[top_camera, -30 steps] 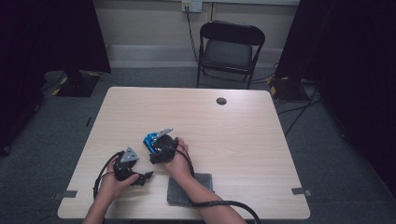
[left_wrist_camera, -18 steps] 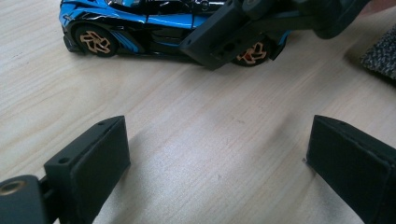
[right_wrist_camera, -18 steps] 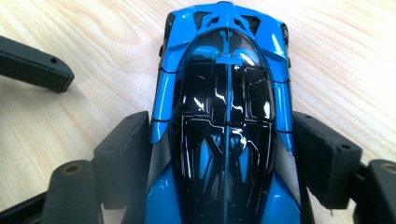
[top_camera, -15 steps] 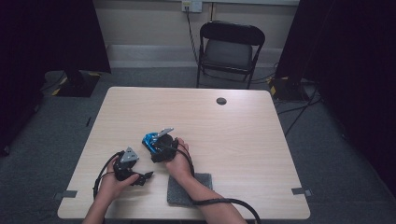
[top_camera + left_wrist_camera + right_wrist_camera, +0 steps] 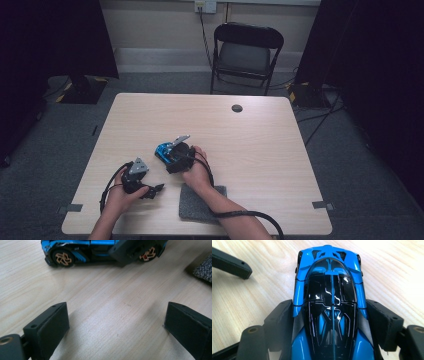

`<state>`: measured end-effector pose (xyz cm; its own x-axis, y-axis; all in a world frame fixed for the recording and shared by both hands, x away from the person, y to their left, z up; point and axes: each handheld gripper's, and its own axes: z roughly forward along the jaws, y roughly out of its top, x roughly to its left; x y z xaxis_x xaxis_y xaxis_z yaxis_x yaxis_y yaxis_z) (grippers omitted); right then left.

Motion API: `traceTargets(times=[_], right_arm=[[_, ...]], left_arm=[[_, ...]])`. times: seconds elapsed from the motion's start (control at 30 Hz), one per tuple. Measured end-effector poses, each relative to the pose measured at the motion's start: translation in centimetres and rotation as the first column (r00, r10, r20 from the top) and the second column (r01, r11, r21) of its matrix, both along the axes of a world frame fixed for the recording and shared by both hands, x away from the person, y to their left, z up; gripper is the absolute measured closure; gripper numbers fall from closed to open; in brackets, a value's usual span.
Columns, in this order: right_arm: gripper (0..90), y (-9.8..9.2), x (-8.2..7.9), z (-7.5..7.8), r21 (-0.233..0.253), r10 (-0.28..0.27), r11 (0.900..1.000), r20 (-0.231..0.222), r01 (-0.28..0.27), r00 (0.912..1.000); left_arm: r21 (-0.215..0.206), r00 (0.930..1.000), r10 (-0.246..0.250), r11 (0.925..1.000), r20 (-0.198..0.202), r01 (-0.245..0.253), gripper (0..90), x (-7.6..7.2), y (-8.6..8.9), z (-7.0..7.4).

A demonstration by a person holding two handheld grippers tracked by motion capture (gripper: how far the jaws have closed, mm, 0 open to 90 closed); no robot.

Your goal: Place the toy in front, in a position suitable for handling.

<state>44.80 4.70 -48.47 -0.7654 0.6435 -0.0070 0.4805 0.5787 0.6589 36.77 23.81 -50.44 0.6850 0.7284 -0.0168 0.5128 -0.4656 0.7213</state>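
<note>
While my right gripper (image 5: 329, 322) clamps the blue toy car (image 5: 329, 302) by both flanks, the car rests on the wooden table (image 5: 280, 145), just beyond the grey mat (image 5: 197, 202) at the near edge. My left gripper (image 5: 115, 325) hangs wide open beside the mat, holding nothing.

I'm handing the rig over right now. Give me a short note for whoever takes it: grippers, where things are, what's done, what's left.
Right gripper: shut on the blue car, a finger on each flank; car's wheels look to be on the table.
Left gripper: open, holds nothing, low over bare wood beside the car.
Grey pad lies at the near edge, under the right forearm.
Done: car gripped.
Left: likely moving the car, perhaps to the pad; the goal is a guess.
</note>
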Motion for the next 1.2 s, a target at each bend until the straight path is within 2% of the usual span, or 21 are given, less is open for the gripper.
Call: traceTargets(times=[0.13,0.33,0.4,0.53,0.73,0.77,0.8,0.83,0.87,0.9,1.0,1.2], right_arm=[[25.9,-0.3,0.2,0.3,0.01,-0.002,1.0,0.005,0.002,1.0],[25.9,-0.6,0.2,1.5,0.013,0.015,1.0,0.032,-0.016,0.9994],[25.9,-1.1,0.4,1.9,0.028,0.01,1.0,0.029,-0.011,0.9995],[25.9,-2.0,0.7,2.4,0.026,0.009,1.0,0.043,-0.01,0.999],[25.9,-5.6,1.7,2.9,0.013,-0.023,1.0,0.045,0.022,0.9987],[25.9,-5.6,1.7,2.9,0.013,-0.023,1.0,0.045,0.022,0.9987],[25.9,-6.9,1.8,2.9,0.005,-0.029,1.0,0.049,0.028,0.9984],[25.9,-6.9,1.8,2.9,0.005,-0.029,1.0,0.049,0.028,0.9984],[25.9,-8.2,2.0,2.8,0.0,-0.035,0.999,0.051,0.035,0.998],[25.9,-8.2,2.0,2.8,0.0,-0.035,0.999,0.051,0.035,0.998],[25.9,-10.7,2.3,2.2,-0.003,-0.056,0.998,0.043,0.056,0.9975],[25.8,-13.1,2.5,1.4,-0.033,-0.057,0.998,0.046,0.058,0.9974]], left_arm=[[0.0,1.0,0.0,1.0,0.001,0.0,4.9,0.0,0.0,0.0],[0.002,1.0,-0.001,1.0,0.003,0.001,4.8,0.0,0.0,0.0],[0.003,1.0,-0.002,1.0,0.002,0.002,4.8,0.0,0.0,0.0],[0.003,1.0,-0.002,1.0,0.001,0.002,4.9,0.0,0.0,0.0],[0.002,1.0,-0.002,1.0,0.001,0.002,4.9,0.0,0.0,0.0],[0.002,1.0,-0.002,1.0,0.001,0.002,4.8,0.0,0.0,0.0],[0.002,1.0,-0.001,1.0,0.002,0.001,4.9,0.0,0.0,0.0],[0.002,1.0,-0.001,1.0,0.002,0.001,4.8,0.0,0.0,0.0],[0.002,1.0,-0.001,1.0,0.001,0.001,4.8,0.0,0.0,0.0],[0.002,1.0,-0.001,1.0,0.001,0.001,4.8,0.0,0.0,0.0],[0.004,1.0,0.0,1.0,-0.001,0.0,4.5,0.0,0.0,0.0],[0.003,1.0,0.005,1.0,-0.003,-0.005,4.0,0.0,-0.1,0.0]])
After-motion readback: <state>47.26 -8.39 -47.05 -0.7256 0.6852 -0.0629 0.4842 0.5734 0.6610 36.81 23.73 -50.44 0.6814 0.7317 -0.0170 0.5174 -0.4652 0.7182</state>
